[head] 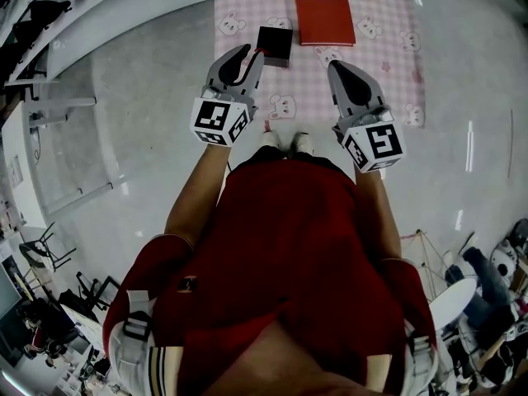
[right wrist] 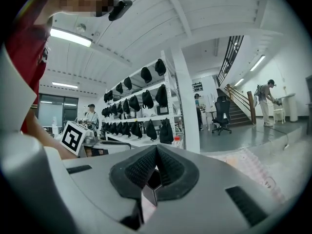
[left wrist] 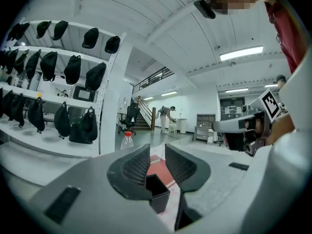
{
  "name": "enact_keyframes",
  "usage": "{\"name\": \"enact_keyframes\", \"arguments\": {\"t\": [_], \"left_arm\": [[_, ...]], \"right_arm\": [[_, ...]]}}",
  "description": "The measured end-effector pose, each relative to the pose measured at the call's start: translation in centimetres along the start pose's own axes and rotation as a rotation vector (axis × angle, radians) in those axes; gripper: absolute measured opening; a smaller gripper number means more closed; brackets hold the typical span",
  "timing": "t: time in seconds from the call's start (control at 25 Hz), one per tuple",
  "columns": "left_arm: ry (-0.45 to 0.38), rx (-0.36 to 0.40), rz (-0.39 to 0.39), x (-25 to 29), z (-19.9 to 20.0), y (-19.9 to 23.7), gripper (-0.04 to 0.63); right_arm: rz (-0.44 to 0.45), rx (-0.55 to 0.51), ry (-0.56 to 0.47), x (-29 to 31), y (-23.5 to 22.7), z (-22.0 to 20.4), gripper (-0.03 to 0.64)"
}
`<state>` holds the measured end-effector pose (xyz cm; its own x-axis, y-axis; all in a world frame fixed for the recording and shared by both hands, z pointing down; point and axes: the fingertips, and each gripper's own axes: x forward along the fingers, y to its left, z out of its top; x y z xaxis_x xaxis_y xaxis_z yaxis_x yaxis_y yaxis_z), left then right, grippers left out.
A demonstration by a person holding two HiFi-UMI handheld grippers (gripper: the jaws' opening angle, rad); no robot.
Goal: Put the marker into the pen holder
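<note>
I see the left gripper open just left of the black pen holder, right gripper clamped empty to its right.

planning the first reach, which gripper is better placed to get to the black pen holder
Left, probably. The left gripper has its jaws apart, and the pen holder sits just beyond them in its own view. The right gripper has its jaws together and hovers farther from the holder.
</note>
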<state>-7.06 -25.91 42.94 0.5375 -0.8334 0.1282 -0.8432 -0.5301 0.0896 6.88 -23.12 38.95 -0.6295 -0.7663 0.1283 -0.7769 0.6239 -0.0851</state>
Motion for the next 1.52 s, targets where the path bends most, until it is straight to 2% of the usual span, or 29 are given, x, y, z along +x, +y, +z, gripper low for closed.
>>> {"name": "enact_keyframes", "arguments": {"t": [0.36,0.84,1.52], "left_arm": [[-0.094,0.007,-0.057,-1.4,4.6,-3.3,0.083],[-0.156,-0.001,-0.089,-2.2,8.5,-6.0,0.008],[-0.161,-0.003,-0.117,-1.5,8.3,-6.5,0.007]], "right_arm": [[0.026,0.001,-0.047,-0.8,0.8,1.3,-0.002],[0.056,0.004,-0.094,-2.4,2.0,3.5,-0.002],[0.082,-0.021,-0.106,-1.7,2.3,3.5,-0.002]]}}
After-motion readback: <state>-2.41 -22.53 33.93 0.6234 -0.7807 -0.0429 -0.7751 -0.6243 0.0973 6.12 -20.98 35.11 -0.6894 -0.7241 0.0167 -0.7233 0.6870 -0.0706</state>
